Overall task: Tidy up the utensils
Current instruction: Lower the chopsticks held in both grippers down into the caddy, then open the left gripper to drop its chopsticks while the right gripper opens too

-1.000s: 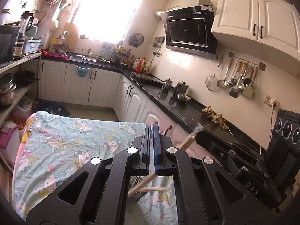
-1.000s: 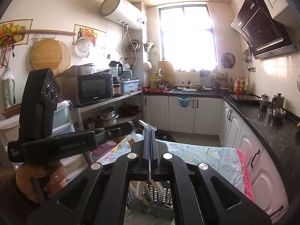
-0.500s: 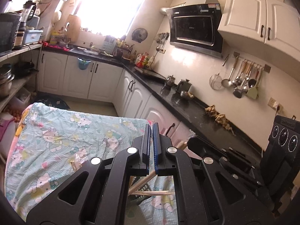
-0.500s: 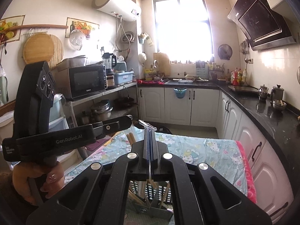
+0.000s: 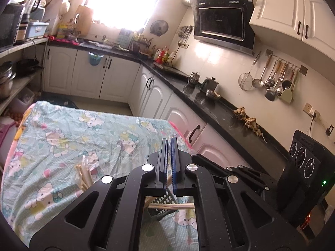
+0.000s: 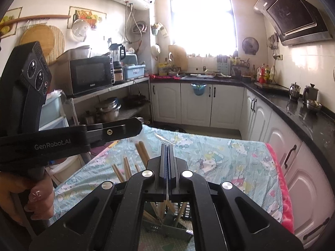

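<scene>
Kitchen table draped in a cartoon-print cloth (image 5: 69, 138) lies ahead of two hand-held grippers, both angled down toward a dark slotted utensil basket (image 6: 167, 228) that stands just under their fingers. The right gripper (image 6: 167, 146) has its jaws pressed together on what looks like a thin clear plastic wrapper (image 6: 165, 138), whose crinkled end pokes out past the fingertips; what the wrapper holds cannot be told. Below it, through the frame of the tool, wooden chopsticks (image 6: 162, 210) stand leaning in the basket, and more wooden sticks (image 6: 142, 152) rise just left of the fingers. The left gripper (image 5: 169, 141) is likewise closed, with a pale wooden stick (image 5: 168, 183) showing between the pads at their base; whether the pads grip it is not clear. Beneath it another stick (image 5: 170, 206) lies crosswise over the basket's grid. A hand (image 6: 31, 198) at the right view's left edge grasps the handle of the left tool. Black countertop (image 5: 219, 108) and white cabinets (image 5: 117, 79) run off to the right.
</scene>
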Motion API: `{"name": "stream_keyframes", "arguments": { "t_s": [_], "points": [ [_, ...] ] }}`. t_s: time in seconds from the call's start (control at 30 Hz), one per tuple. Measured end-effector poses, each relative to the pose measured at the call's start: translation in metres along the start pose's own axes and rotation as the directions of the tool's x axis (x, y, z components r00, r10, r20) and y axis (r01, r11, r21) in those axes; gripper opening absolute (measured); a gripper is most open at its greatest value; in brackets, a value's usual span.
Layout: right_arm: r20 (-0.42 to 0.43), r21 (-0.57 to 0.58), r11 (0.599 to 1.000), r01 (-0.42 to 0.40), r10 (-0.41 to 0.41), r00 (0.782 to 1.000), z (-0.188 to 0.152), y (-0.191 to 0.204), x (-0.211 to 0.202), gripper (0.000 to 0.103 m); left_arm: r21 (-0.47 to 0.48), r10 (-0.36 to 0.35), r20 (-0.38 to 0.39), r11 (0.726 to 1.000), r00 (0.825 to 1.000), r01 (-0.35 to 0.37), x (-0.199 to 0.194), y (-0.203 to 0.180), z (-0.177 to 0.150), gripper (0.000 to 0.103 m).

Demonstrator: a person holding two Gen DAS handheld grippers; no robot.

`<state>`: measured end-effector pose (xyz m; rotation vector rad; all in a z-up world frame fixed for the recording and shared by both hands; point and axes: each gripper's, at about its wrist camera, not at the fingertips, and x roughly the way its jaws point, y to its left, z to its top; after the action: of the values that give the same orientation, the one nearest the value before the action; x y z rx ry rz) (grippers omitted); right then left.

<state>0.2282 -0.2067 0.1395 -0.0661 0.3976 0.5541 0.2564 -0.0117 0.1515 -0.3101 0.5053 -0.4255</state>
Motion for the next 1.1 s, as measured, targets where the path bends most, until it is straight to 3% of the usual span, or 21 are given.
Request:
{"name": "stream_keyframes", "arguments": {
  "t_s": [0.13, 0.33, 0.5, 0.63, 0.73, 0.97, 1.1],
  "points": [
    [-0.040, 0.009, 1.000, -0.009, 0.010, 0.999, -0.011, 0.000, 0.010, 0.002, -0.011, 0.018, -0.037, 1.000, 0.999, -0.019, 0.009, 0.006, -0.010, 0.001],
    [-0.068, 0.008, 1.000, -0.014, 0.015, 0.998, -0.020, 0.002, 0.013, 0.008, 0.003, 0.066, -0.064, 0.998, 0.996, -0.066, 0.011, 0.013, -0.017, 0.016],
    [-0.072, 0.007, 1.000, -0.012, 0.013, 0.997, -0.021, 0.004, 0.010, 0.011, 0.002, 0.093, -0.061, 0.996, 0.994, -0.093, 0.004, 0.017, -0.017, 0.017],
    [-0.061, 0.019, 1.000, -0.005, 0.006, 0.998, -0.022, 0.002, 0.003, 0.020, -0.002, 0.114, -0.041, 0.993, 0.993, -0.114, -0.010, 0.019, -0.016, 0.032],
    [-0.051, 0.027, 1.000, 0.003, -0.001, 0.999, -0.023, 0.000, -0.005, 0.025, -0.008, 0.121, -0.023, 0.993, 0.992, -0.122, -0.022, 0.019, -0.015, 0.037],
    [-0.011, 0.000, 1.000, 0.020, -0.020, 1.000, -0.024, 0.008, -0.030, 0.049, 0.004, 0.144, 0.021, 0.990, 0.989, -0.144, -0.049, 0.011, -0.017, 0.069],
    [0.017, -0.017, 0.999, 0.039, -0.038, 0.999, -0.024, 0.013, -0.043, 0.062, 0.004, 0.159, 0.038, 0.987, 0.987, -0.159, -0.064, 0.008, -0.022, 0.081]
  ]
}}
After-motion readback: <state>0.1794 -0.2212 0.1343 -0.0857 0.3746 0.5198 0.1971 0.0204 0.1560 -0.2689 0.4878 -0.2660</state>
